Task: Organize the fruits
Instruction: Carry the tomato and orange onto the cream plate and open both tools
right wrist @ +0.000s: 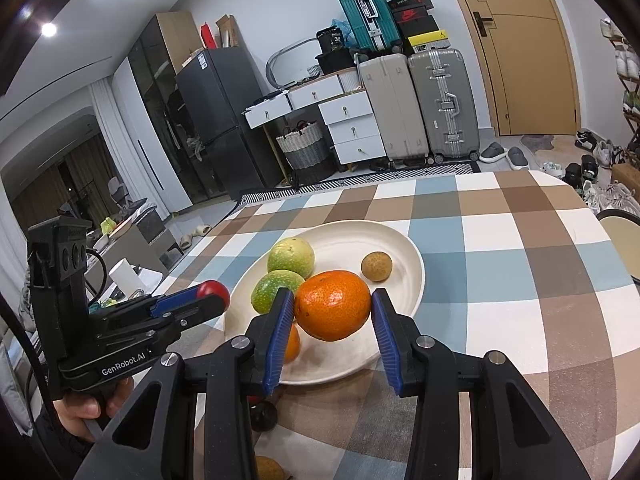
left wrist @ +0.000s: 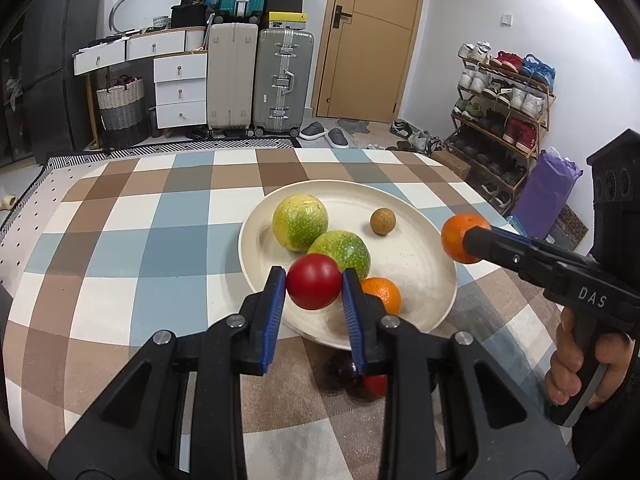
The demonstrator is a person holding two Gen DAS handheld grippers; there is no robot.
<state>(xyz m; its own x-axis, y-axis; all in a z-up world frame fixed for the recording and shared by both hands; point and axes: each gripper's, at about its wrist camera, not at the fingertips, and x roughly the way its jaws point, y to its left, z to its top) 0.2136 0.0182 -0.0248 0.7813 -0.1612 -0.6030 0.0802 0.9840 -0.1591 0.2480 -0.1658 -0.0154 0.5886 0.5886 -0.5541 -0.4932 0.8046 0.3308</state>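
Observation:
My left gripper [left wrist: 314, 280] is shut on a red tomato [left wrist: 314, 286], held above the near rim of a cream plate [left wrist: 416, 216]. My right gripper [right wrist: 332, 308] is shut on an orange mandarin [right wrist: 333, 305], over the plate's [right wrist: 404, 248] near side. In the left wrist view that mandarin [left wrist: 460, 240] hangs at the plate's right edge. On the plate lie two green-yellow fruits [left wrist: 300, 222] [left wrist: 344, 254], a small brown fruit [left wrist: 383, 221] and another mandarin [left wrist: 382, 294]. The left gripper and tomato [right wrist: 216, 289] show at the left of the right wrist view.
Dark and red small fruits [left wrist: 360, 380] lie on the checked tablecloth [left wrist: 140, 240] just in front of the plate, partly hidden by my fingers. A brown fruit [right wrist: 268, 468] lies near the front edge. A second plate [right wrist: 620, 236] sits at the table's right edge.

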